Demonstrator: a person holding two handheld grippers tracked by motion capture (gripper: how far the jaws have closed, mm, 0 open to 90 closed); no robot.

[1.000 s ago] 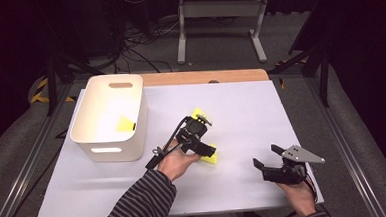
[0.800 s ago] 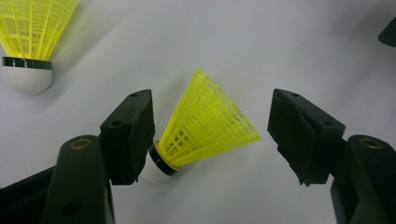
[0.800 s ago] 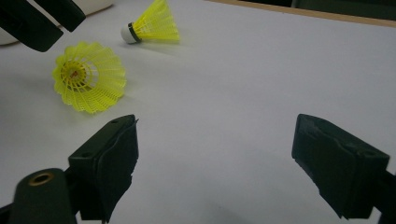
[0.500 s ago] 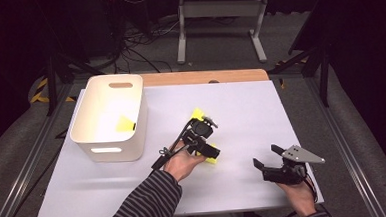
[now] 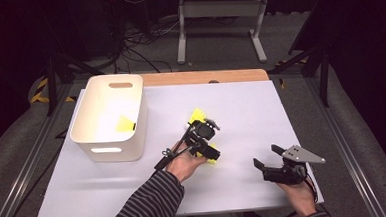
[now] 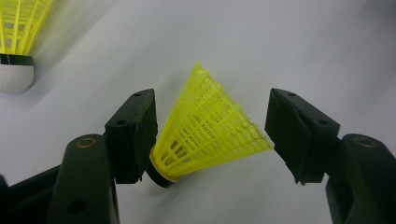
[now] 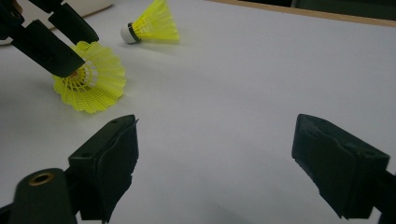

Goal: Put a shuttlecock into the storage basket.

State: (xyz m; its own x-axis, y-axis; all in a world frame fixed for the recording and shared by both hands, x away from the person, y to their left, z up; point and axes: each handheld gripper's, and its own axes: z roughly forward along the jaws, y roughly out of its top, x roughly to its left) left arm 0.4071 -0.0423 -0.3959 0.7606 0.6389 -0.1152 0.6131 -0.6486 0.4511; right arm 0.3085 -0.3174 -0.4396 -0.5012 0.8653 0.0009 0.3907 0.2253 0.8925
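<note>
The left tongs (image 5: 209, 148) stand over a yellow shuttlecock (image 6: 205, 130) lying on its side on the white surface (image 5: 241, 116), near the middle and a little toward the person. In the left gripper view the shuttlecock lies between the 2 jaws: its white cork end sits right against the jaw on the left of that view, while the spread skirt stops just short of the other jaw, so the tongs are apart and not yet clamped on it. Their jaws have just been closing a little around it. Compared with the high view 1 second ago, the left hand (image 5: 184, 164) has edged slightly toward the person's side and the tongs sit lower over the shuttlecock; half a second ago they were already nearly in this spot.

A second shuttlecock (image 5: 197, 115) lies on the surface just beyond the left tongs, in the same place as before; it also shows at the top of the right gripper view, on its side with the cork toward the left.

The right tongs (image 5: 268, 155) rest at the near right of the surface, jaws wide apart with nothing between them, unchanged from the earlier frames.

The white bin (image 5: 95, 143) stands at the left of the surface, a yellow shuttlecock (image 5: 125, 124) inside it, both where they were.
</note>
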